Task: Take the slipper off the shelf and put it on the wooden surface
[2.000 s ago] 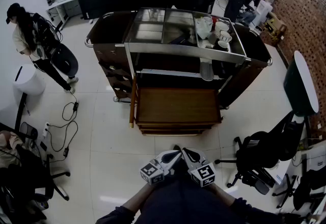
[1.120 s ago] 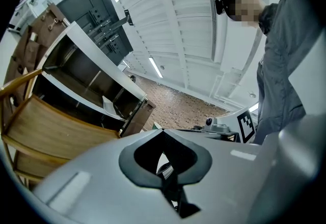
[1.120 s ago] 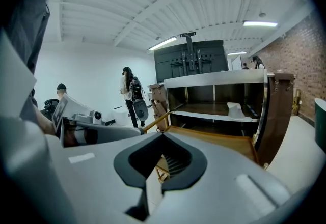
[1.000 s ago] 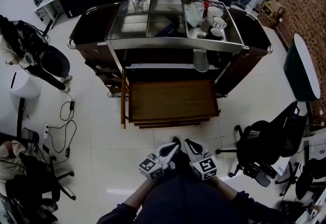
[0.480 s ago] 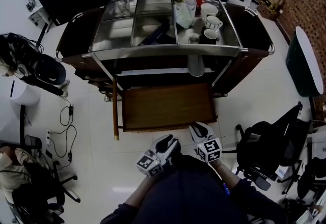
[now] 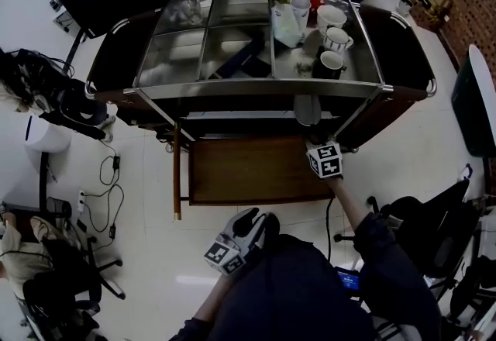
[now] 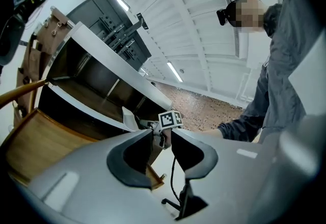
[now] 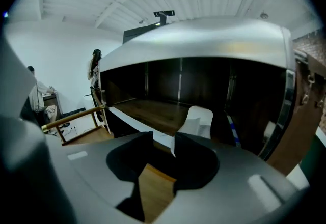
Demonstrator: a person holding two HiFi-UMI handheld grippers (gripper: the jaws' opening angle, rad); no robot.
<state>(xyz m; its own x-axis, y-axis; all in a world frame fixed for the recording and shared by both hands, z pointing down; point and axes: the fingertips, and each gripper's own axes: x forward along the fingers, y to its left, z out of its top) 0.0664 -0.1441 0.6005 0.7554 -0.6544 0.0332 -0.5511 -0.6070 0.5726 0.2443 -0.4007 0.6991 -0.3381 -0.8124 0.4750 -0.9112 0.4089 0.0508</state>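
My right gripper [image 8: 162, 139] has just been opening, fingers [image 8: 196, 159] apart and empty. The white slipper [image 8: 196, 121] lies just ahead of them on the shelf [image 8: 153, 108], with the wooden surface [image 6: 240, 169] below. My left gripper [image 7: 162, 136], also just opened, holds nothing.

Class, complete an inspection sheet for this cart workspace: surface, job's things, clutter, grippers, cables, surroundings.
Surface: wooden surface pulled out below the shelf, nothing seen on it.
Job's things: white slipper on the cart's shelf, not yet gripped.
Clutter: mugs on the steel top.
Grippers: right gripper jaws apart, just been opening, slipper ahead, pads not on it; left gripper jaws apart, opened then eased in slightly, empty.
Cables: black cables on the floor left of the cart.
Surroundings: office chair at right.
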